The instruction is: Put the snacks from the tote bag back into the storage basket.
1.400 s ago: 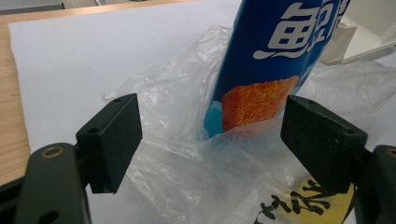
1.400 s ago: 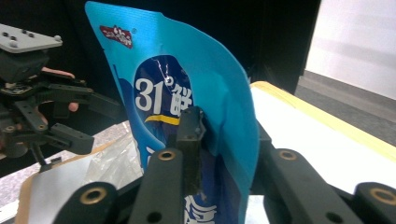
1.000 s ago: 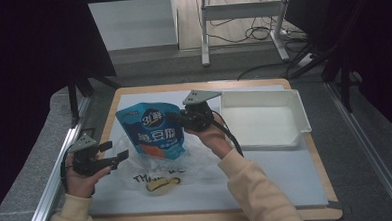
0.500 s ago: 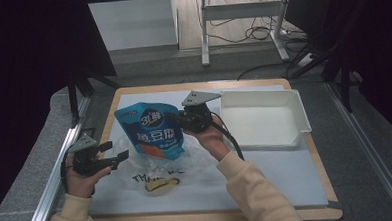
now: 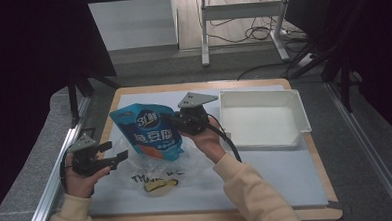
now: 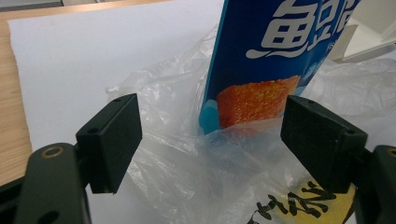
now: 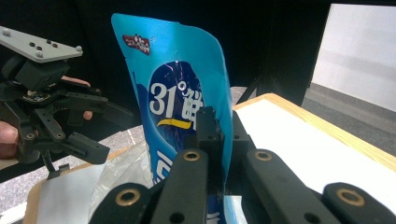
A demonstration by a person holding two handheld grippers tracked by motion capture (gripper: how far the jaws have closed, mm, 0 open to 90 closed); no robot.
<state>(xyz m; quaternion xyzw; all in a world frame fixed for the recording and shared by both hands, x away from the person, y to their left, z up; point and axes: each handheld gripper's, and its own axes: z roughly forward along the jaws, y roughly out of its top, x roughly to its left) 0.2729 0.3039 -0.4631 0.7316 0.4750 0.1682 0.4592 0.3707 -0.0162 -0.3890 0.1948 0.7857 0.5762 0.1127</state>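
Nearest the person, at the front of the white sheet point(image 5: 287, 171) covering the wooden table point(image 5: 148, 88), a clear plastic bag point(image 5: 157, 180) with black lettering and a yellow patch is seen lying crumpled and flat. Just to its left, the left gripper point(image 5: 111, 159) is held low above the sheet with its jaws set well apart and nothing between them; in the left gripper view the bag's loose film point(image 6: 219, 177) is seen spread in the gap in front of the pads, though whether the film is touched cannot be told. Beyond the bag, a blue snack pouch point(image 5: 147, 134) is held upright with its lower edge at or inside the bag's mouth, the exact contact being hidden by the film. The pouch is gripped along its right edge by the right gripper point(image 5: 173, 122), whose jaws are closed flat on the foil, as is shown in the right gripper view, where the pouch point(image 7: 182, 84) rises straight from between the pads. Farther right and back, an empty-looking white tray point(image 5: 264, 118) is set on the sheet, well apart from the pouch.
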